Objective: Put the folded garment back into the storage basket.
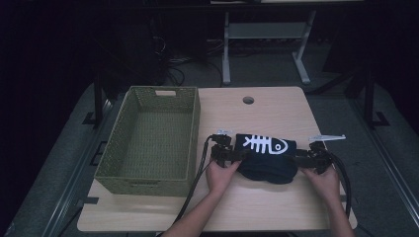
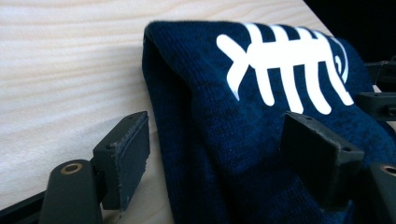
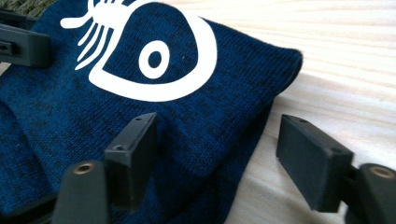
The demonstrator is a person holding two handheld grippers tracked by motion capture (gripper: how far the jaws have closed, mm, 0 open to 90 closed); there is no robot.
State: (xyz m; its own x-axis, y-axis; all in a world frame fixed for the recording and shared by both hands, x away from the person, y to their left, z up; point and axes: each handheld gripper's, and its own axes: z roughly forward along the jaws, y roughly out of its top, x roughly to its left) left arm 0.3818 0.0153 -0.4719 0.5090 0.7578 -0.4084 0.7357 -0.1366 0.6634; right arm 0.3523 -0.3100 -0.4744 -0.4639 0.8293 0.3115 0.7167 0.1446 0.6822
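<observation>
A folded dark blue knit garment (image 1: 269, 165) with a white fish-skeleton print (image 1: 264, 144) lies on the light wooden table (image 1: 262, 212), right of centre. My left gripper (image 1: 240, 157) is at its left end. In the left gripper view, that gripper (image 2: 217, 140) is open, its jaws straddling the garment's (image 2: 201, 70) folded edge, one pad (image 2: 133, 154) clear of the cloth over the table. My right gripper (image 1: 296, 159) is at the right end. It is open (image 3: 222, 137) too, one jaw over the garment (image 3: 56, 121), the other over bare wood.
A green woven basket (image 1: 195, 133) stands empty on the table's left half, close to the left gripper. A round cable hole (image 1: 248, 100) sits near the table's far edge. Black cables trail from both grippers toward the front edge. The floor beyond is dark.
</observation>
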